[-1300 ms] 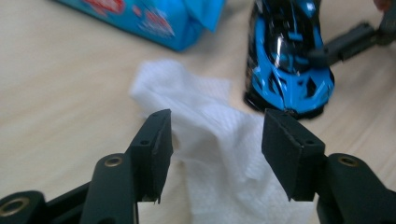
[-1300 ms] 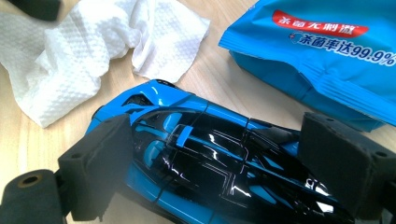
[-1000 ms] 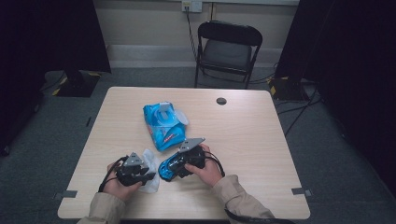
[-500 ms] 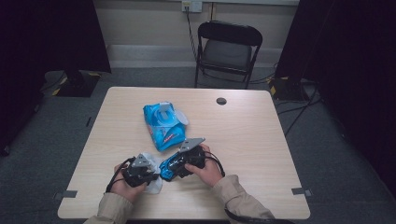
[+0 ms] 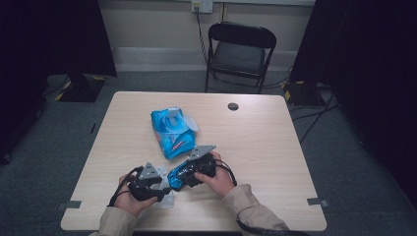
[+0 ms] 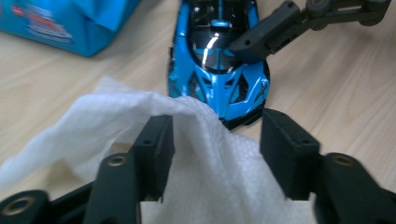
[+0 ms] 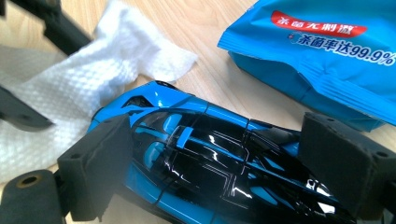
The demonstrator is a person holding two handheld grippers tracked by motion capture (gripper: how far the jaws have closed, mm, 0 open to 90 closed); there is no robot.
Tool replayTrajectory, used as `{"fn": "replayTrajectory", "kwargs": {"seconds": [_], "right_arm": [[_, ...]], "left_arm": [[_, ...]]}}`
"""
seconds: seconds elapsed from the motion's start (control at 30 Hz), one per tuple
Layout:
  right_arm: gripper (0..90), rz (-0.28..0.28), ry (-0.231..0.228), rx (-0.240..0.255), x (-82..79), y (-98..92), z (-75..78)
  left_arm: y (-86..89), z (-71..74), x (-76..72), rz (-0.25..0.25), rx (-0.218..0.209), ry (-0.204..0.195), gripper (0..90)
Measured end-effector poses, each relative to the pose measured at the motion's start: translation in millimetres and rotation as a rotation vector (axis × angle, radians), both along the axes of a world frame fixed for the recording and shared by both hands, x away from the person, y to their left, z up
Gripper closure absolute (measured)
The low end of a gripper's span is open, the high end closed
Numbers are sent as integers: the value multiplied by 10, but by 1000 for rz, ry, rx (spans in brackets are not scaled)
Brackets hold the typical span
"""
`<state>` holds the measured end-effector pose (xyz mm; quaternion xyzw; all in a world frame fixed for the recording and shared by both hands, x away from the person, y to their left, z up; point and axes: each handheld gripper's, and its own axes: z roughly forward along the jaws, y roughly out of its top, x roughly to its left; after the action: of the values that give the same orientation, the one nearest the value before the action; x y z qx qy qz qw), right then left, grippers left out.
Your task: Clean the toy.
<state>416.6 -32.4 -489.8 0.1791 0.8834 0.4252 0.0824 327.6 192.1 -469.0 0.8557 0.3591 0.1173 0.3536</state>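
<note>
Wipe (image 5: 164,196) left of toy car (image 5: 178,178)

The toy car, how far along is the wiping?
Done: a white wipe is out of the blue wipe pack. In hand: the right gripper clamps the toy car; the left gripper, just opened, has the wipe touching its nose. Left: likely regripping and wiping.

Light wood-grain table (image 5: 275,162) with rounded corners, standing on grey carpet. Lying directly on it: a blue wet-wipes packet (image 5: 169,129) left of centre, its white flap raised; a small dark round disc (image 5: 233,106) near the far edge, possibly a cable port, too small to tell; a blue and black toy car (image 7: 201,154) near the near edge, nose toward the left; and a white wipe (image 6: 154,140) spread just left of the car, its raised fold touching the car's nose.
</note>
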Motion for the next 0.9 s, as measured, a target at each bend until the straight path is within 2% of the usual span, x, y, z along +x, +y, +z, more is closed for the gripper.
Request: {"fn": "replayTrajectory", "kwargs": {"seconds": [0.17,0.2,0.23,0.27,0.3,0.37,0.4,0.47,0.5,0.6,0.73,0.87,0.9], "right_arm": [[96,0,1,-2,1,2,2],[96,0,2,-2,0,2,2],[97,0,1,-2,1,2,3],[96,1,1,-4,1,2,3],[96,1,1,-4,1,2,3],[96,1,1,-3,1,2,2],[96,0,1,-2,1,2,2],[96,0,0,-1,0,1,1],[96,-1,1,-1,-1,1,1],[96,-1,1,-3,0,3,3],[96,0,2,-3,3,2,3],[97,-3,1,1,0,3,0],[96,-5,2,2,-1,3,-1]], "left_arm": [[169,55,-10,44,41,11,323],[250,62,-11,67,35,13,272],[250,62,-11,67,35,13,256],[309,78,-3,94,32,-5,214],[342,89,7,103,27,-32,214],[378,86,42,93,6,-76,184],[340,46,72,57,-6,-88,185],[275,-23,101,18,-33,-74,189],[241,-62,118,3,-19,-71,187],[156,-150,147,-42,-21,-58,186],[97,-225,155,-72,-12,-13,301],[90,-240,159,-87,-12,-10,530],[83,-223,153,-81,-26,17,617]]}}
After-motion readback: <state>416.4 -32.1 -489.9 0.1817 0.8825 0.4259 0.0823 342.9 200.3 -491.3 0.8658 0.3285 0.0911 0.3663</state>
